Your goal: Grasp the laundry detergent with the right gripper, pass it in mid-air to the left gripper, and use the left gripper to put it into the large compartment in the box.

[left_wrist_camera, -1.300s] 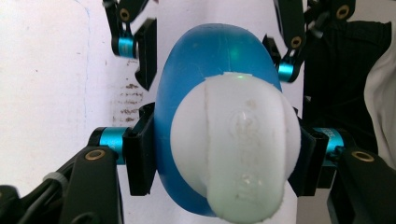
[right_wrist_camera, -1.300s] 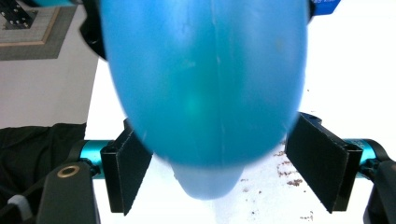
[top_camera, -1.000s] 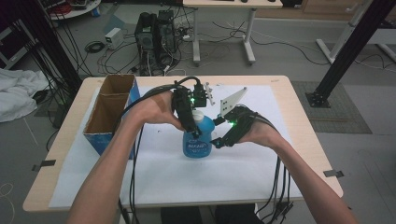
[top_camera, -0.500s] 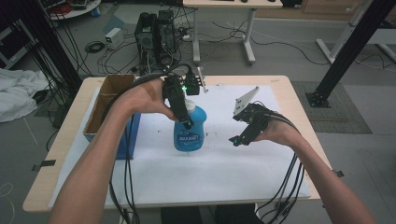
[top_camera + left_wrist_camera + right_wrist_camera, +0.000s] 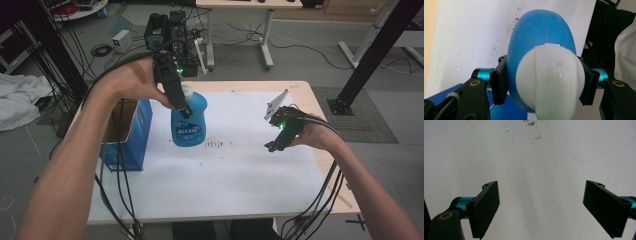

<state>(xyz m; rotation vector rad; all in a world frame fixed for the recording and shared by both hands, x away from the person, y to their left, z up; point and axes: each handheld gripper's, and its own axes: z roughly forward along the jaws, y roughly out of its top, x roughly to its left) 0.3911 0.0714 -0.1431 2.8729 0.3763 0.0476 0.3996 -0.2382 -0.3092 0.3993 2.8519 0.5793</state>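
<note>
Above the white sheet (image 5: 240, 165) on the bench (image 5: 320, 107), left of centre, hangs a blue bottle (image 5: 188, 122), lifted clear, just right of the blue cardboard box (image 5: 131, 135). Stands close to upright, long axis running top to bottom, white cap (image 5: 186, 92) uppermost and tipped slightly toward the far side, flat base pointing down at the sheet. Looks like a squat, rounded plastic bottle, bright blue, glossy, with white lettering on the front face; too small to read. Seen from the left gripper view, a broad white domed cap (image 5: 550, 80) with a seam across the top, blue shoulders (image 5: 541, 32) swelling out behind it. Left claw (image 5: 181, 106) clamped on the bottle at the neck, just under the cap, one black pad pressed on each side, gripped from above by the left hand (image 5: 131, 80). Right claw (image 5: 275, 145) well apart, over on the right side of the bench, low over the sheet, released, pads spread wide with bare white sheet (image 5: 536, 170) between them. Brown specks scattered on the sheet below and to the right of the bottle.
</note>
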